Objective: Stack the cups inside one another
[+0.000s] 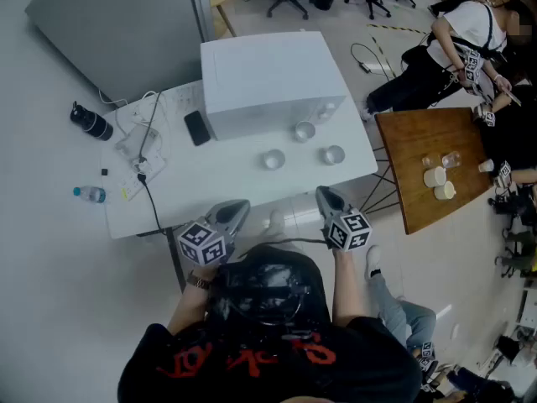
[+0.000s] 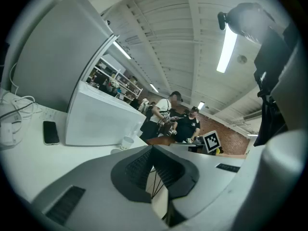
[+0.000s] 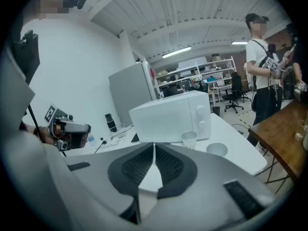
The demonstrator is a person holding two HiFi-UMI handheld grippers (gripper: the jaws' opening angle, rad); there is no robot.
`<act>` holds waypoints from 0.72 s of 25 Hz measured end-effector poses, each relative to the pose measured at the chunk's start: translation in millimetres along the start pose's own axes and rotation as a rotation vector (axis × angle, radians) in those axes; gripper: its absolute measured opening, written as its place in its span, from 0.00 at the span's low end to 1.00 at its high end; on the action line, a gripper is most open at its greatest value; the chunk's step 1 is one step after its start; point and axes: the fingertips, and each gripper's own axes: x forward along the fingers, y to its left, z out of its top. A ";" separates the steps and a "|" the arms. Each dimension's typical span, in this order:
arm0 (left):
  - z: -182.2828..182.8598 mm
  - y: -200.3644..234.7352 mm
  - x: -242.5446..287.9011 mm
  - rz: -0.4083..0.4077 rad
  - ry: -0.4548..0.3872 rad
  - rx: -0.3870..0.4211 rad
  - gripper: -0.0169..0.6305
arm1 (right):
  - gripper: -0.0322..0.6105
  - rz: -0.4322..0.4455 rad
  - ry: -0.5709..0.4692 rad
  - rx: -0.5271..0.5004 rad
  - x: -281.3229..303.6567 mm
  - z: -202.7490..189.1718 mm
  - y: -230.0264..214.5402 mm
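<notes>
Three small clear cups stand apart on the white table, in front of the microwave: one close to its door, one to the left and one to the right. My left gripper and right gripper hover side by side at the table's near edge, short of the cups, both shut and empty. The right gripper view shows its pads closed together, with two cups beyond. In the left gripper view the pads also meet, and one cup stands ahead.
A white microwave fills the table's back. A black phone, cables and a power strip, a dark bottle and a water bottle lie at the left. A wooden table with people stands at the right.
</notes>
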 end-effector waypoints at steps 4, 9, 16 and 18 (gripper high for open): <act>14.4 3.5 37.5 0.023 -0.030 -0.048 0.02 | 0.18 -0.116 0.147 -0.152 17.5 -4.4 -81.9; 35.1 3.1 78.3 -0.030 -0.123 -0.173 0.02 | 0.28 -0.255 0.435 -0.467 52.6 -33.0 -162.3; 42.8 22.0 97.9 0.003 -0.115 -0.213 0.02 | 0.28 -0.258 0.722 -0.637 78.7 -59.8 -186.7; 46.4 31.0 93.8 0.014 -0.119 -0.216 0.02 | 0.12 -0.257 0.793 -0.696 83.6 -64.9 -187.6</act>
